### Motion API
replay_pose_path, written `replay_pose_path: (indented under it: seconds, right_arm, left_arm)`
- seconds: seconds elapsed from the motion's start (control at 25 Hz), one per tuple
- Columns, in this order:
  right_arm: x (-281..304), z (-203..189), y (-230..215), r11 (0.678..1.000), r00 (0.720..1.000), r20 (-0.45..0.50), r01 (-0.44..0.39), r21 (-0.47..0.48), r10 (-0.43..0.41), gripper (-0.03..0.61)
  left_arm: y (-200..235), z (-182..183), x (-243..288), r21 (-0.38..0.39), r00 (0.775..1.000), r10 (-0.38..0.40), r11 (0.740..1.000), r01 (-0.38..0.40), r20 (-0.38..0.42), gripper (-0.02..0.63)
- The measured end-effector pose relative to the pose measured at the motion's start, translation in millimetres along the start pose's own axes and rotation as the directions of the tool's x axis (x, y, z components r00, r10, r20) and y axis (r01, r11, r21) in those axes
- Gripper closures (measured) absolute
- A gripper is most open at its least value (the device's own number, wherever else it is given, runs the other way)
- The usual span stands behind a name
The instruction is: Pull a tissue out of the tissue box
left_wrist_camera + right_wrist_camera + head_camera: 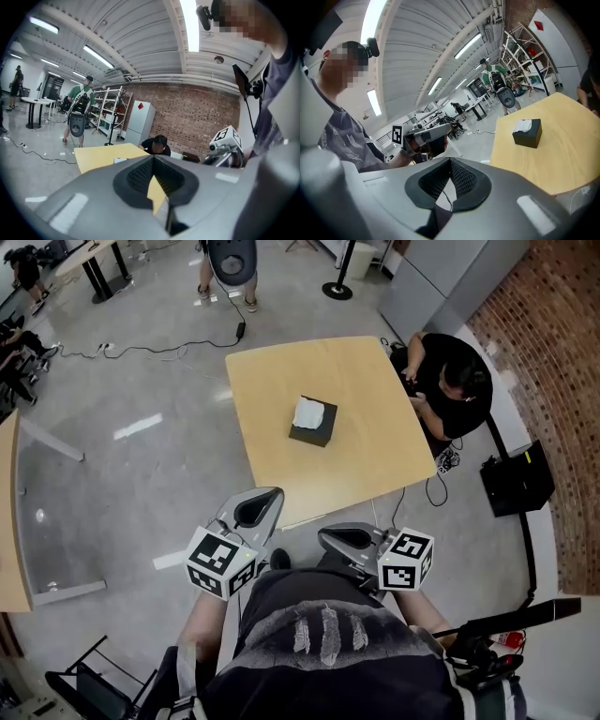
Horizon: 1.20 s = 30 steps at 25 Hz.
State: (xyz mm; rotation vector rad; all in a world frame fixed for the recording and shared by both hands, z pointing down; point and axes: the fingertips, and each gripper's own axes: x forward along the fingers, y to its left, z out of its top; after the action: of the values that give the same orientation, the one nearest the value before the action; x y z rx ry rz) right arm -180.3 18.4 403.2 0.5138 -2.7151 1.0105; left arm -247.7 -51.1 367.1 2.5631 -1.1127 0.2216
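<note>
The grey floor fills most of the head view, and on it, in the upper middle of the frame, stands a square wooden table. A seated person is bent over at the table's right edge. Both grippers show at the lower middle of the frame, below the table's near edge and well apart from anything on it.

The left gripper has its jaws pressed together with nothing between them. The right gripper looks the same in its own view, pads meeting at the tip and holding nothing.

The black tissue box sits near the centre of the tabletop, tilted a little against the table's edges. A white tissue stands up out of its top opening, crumpled and upright, touched by neither gripper.

As I judge it, the task has not really begun: no tissue is out and nothing is grasped. What is left is the whole job: bring one gripper over the box, spread its jaws, pinch the tissue and draw it upward clear, perhaps steadying the box with the other
</note>
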Motion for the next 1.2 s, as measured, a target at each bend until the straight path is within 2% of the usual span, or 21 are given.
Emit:
replay_pose_path:
  seconds: [0.28, 0.44, 0.64, 0.76, 1.0, 1.2]
  right_arm:
    - [20, 2, -18, 1.000, 1.000, 0.007, -0.013, 0.013, 0.013, 0.581]
    - [17, 19, -43, 0.999, 0.999, 0.038, -0.029, 0.028, 0.027, 0.581]
    - [9, 31, -66, 0.996, 0.997, 0.042, -0.062, 0.060, 0.060, 0.581]
    - [4, 37, -87, 0.996, 0.998, 0.052, -0.048, 0.077, 0.044, 0.581]
    - [-8, 46, -126, 0.992, 0.998, 0.057, -0.029, 0.127, 0.022, 0.581]
    - [-33, 60, -166, 0.987, 0.995, 0.077, -0.068, 0.147, 0.057, 0.581]
  left_arm:
    - [24, -5, 8, 0.013, 1.000, 0.017, 1.000, -0.017, -0.009, 0.613]
    - [34, -2, 28, 0.018, 0.998, 0.052, 0.998, -0.052, -0.030, 0.612]
    - [40, 3, 58, 0.025, 0.993, 0.082, 0.997, -0.080, -0.084, 0.612]
    - [50, 10, 81, 0.047, 0.988, 0.100, 0.994, -0.096, -0.119, 0.612]
    - [80, 20, 129, -0.005, 0.962, 0.202, 0.978, -0.206, -0.183, 0.612]
    - [88, 15, 175, 0.026, 0.926, 0.272, 0.961, -0.275, -0.261, 0.612]
